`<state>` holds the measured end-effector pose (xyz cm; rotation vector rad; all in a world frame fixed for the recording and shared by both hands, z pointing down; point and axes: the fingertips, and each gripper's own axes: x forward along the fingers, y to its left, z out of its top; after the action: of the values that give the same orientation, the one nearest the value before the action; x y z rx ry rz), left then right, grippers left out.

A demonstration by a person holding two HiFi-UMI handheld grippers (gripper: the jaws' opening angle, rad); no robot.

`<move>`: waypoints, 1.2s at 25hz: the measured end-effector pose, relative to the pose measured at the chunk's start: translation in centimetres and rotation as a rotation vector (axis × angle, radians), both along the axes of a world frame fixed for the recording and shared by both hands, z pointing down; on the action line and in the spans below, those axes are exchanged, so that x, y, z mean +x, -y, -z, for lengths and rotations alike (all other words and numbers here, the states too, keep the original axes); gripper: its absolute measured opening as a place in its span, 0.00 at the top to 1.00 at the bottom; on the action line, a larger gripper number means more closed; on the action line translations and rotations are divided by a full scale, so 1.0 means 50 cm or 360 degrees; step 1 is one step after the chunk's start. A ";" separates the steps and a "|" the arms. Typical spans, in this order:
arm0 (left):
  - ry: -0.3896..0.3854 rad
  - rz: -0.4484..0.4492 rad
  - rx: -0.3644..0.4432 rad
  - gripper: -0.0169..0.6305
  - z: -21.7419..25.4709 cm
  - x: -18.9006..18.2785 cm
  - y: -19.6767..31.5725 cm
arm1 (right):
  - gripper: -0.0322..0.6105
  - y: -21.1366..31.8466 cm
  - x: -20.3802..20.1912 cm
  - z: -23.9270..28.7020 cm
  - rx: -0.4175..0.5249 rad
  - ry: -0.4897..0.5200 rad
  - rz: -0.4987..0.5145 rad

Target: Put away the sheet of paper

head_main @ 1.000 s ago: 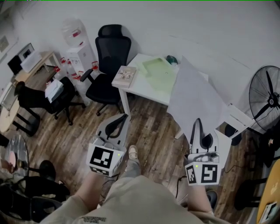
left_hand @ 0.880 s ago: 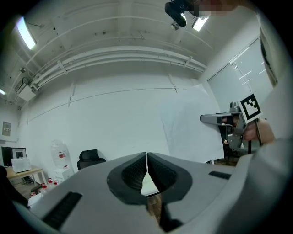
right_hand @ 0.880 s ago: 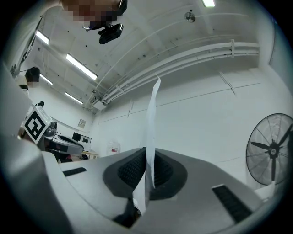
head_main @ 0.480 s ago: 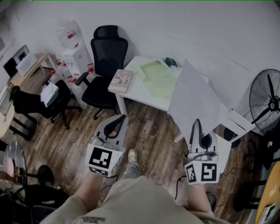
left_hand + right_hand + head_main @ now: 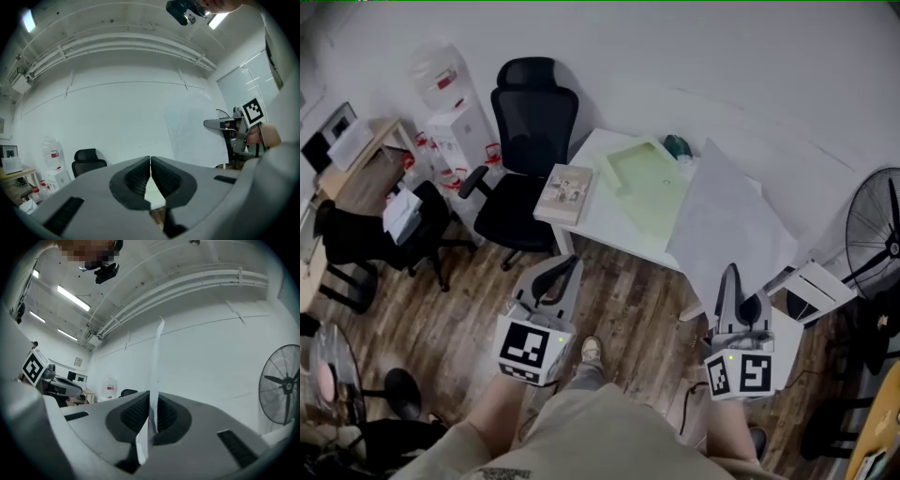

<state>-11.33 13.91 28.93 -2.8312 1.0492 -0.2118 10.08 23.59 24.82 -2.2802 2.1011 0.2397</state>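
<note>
A large white sheet of paper stands up from my right gripper, which is shut on its lower edge. In the right gripper view the sheet shows edge-on, pinched between the dark pads of the right gripper. My left gripper hangs over the wooden floor to the left, shut with nothing in it. Its jaws meet in the left gripper view, where the sheet shows at the right. A pale green folder lies on the white table beyond both grippers.
A book lies on the table's left end, and a dark green object sits at its back. A black office chair and a water dispenser stand to the left. A floor fan is at the right.
The table and chair have shifted a little right and lower in the head view. Both grippers sit slightly lower in the picture. The right gripper has kept its hold on the sheet.
</note>
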 end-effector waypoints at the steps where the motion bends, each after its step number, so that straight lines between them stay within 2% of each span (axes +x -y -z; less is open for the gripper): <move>1: 0.0002 -0.0008 -0.0012 0.94 0.000 0.002 0.027 | 0.91 0.026 0.003 -0.001 -0.0009 0.0006 -0.0011; 13: 0.0033 -0.0107 -0.0079 0.94 -0.023 0.013 0.342 | 0.91 0.341 0.016 -0.056 -0.0154 0.0049 -0.0114; 17: 0.0044 -0.0145 -0.0110 0.94 -0.045 0.024 0.429 | 0.91 0.425 0.037 -0.089 -0.0187 0.0123 -0.0165; 21: 0.0050 -0.0156 -0.0128 0.94 -0.066 0.037 0.493 | 0.91 0.485 0.066 -0.134 -0.0232 0.0315 -0.0192; 27: 0.0069 -0.0181 -0.0177 0.94 -0.102 0.060 0.550 | 0.91 0.547 0.113 -0.210 -0.0274 0.0747 -0.0201; 30: 0.0082 -0.0192 -0.0216 0.94 -0.122 0.076 0.568 | 0.91 0.574 0.137 -0.255 -0.0304 0.0902 -0.0223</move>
<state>-7.52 -14.51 35.01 -2.9795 0.8824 -0.3553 16.91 -5.13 37.55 -2.2333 1.7333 -0.5623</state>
